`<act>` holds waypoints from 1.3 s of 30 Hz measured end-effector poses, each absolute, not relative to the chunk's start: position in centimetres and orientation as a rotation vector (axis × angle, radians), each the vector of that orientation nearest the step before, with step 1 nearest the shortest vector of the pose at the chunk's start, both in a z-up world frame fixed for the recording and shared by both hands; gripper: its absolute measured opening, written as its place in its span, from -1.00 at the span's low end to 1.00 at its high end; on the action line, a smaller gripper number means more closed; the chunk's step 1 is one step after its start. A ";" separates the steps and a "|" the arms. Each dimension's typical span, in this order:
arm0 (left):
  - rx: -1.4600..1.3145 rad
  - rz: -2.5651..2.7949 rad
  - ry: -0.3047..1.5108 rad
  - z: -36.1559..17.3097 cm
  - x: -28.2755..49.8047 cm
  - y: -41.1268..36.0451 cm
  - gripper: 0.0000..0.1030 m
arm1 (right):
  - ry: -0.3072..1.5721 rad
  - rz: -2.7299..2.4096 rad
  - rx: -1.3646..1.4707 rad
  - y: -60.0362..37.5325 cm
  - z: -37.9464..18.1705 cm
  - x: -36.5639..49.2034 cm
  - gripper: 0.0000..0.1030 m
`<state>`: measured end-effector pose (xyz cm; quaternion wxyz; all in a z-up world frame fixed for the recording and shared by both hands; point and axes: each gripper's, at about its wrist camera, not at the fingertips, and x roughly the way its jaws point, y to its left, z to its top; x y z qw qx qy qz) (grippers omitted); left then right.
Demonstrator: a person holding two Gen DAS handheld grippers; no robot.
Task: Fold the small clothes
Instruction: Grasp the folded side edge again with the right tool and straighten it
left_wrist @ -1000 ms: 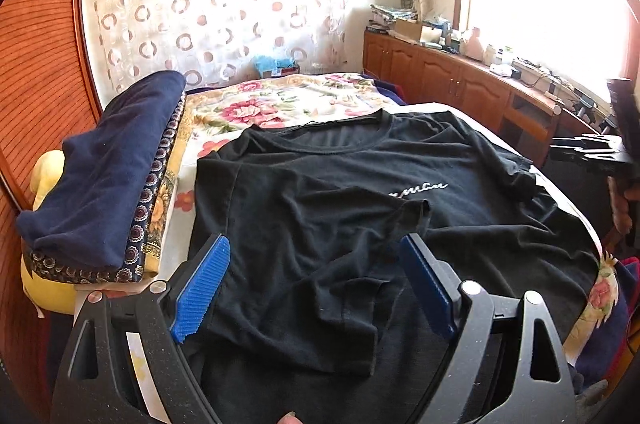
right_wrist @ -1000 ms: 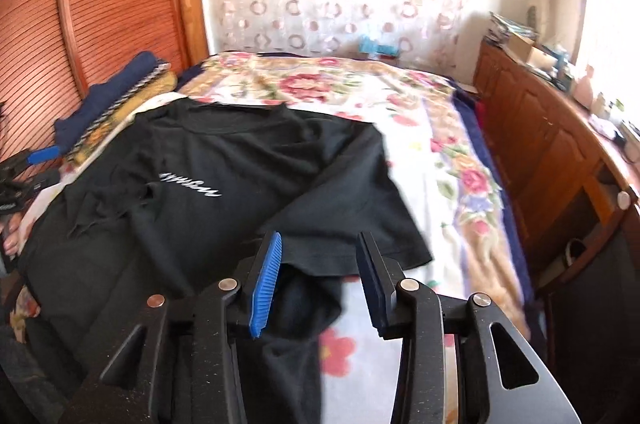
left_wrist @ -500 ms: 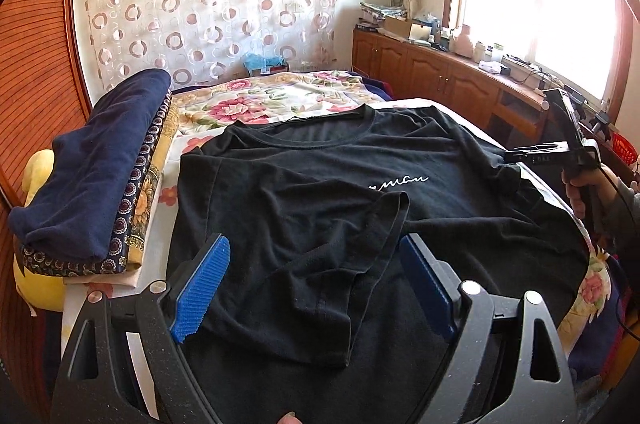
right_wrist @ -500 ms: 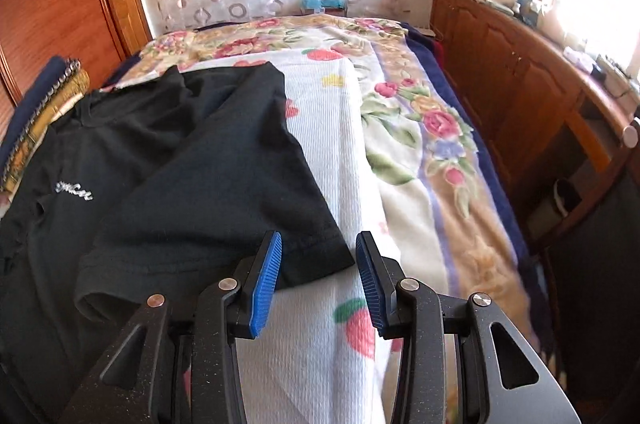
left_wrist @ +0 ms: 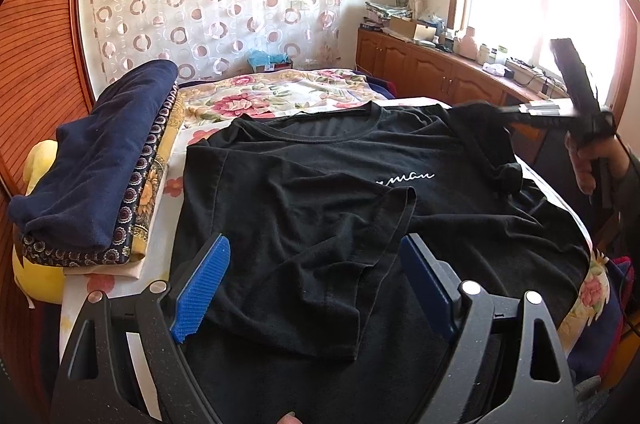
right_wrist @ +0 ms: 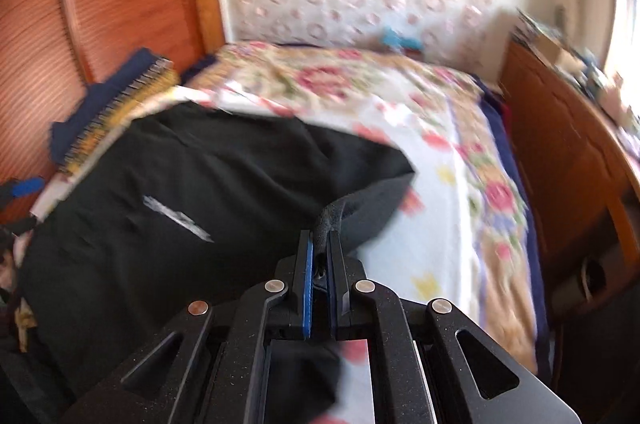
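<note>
A black T-shirt (left_wrist: 320,192) of soft, creased knit is spread across the floral bedspread (left_wrist: 276,96) — one sleeve is already folded inward over the chest. The right tongs (right_wrist: 319,244) have just been closing and are clamped on a bunched sleeve hem. The left tongs (left_wrist: 316,280) are held wide apart above the shirt, ribbed blue pads (left_wrist: 202,290) gripping nothing. Folded navy cloth (left_wrist: 100,152) is stacked alongside.

Black gripper frames, blue ribbed fingers (left_wrist: 202,288), silver screws
</note>
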<state>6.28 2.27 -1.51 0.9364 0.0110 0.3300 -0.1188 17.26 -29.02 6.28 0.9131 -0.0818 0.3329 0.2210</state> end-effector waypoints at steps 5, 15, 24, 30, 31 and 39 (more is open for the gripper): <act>0.010 -0.235 0.670 -1.5 5.9 3.0 0.70 | 0.645 0.551 -0.238 -21.7 8.8 18.1 -0.89; -0.013 -0.215 0.671 -1.6 5.8 4.4 0.70 | 0.610 0.567 -0.267 -19.1 8.8 18.8 -0.54; -0.010 -0.215 0.676 -1.8 5.9 4.3 0.70 | 0.705 0.451 -0.270 -21.7 4.7 16.8 -0.54; -0.008 -0.218 0.685 -2.1 6.1 4.1 0.70 | 0.751 0.509 -0.255 -21.0 2.3 13.6 -0.54; -0.006 -0.218 0.686 -2.1 6.1 4.0 0.70 | 0.760 0.526 -0.254 -20.8 2.0 13.3 -0.54; -0.009 -0.207 0.690 -2.2 6.0 4.2 0.70 | 0.809 0.530 -0.318 -20.0 -0.5 13.6 -0.54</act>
